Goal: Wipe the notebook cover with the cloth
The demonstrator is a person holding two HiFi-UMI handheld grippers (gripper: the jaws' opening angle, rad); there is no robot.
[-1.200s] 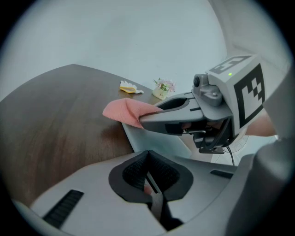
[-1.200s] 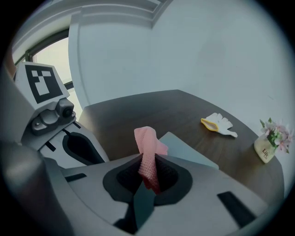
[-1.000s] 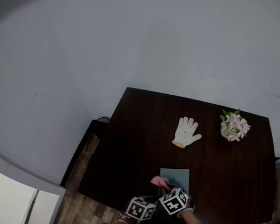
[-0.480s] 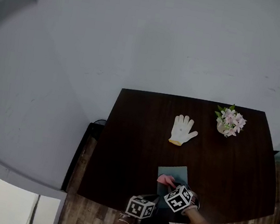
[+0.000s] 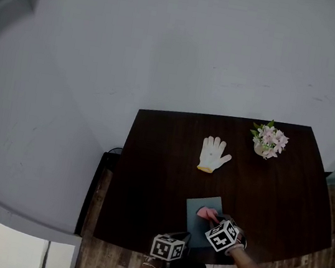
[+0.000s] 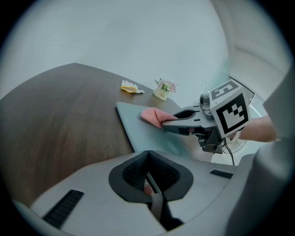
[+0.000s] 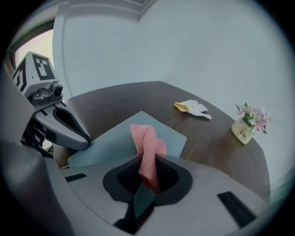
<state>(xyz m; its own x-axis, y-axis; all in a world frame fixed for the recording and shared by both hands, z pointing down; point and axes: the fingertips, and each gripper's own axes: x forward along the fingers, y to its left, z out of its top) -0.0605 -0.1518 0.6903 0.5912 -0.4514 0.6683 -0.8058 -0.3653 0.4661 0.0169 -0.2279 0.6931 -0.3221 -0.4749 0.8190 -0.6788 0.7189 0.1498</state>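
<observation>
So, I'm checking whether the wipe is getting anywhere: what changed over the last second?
The right tongs, shut on the pink cloth, dragged it rightward across the notebook cover, from its left edge to its right half. The left tongs stayed shut at the notebook's near left corner. The notebook, glove and flowers kept their places.

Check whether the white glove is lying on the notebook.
No, the white glove lies on the dark table, clearly apart from the notebook.

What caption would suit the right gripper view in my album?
Right hand-held gripper grips a pink cloth over the teal notebook on a dark table, glove and flowers beyond.
</observation>
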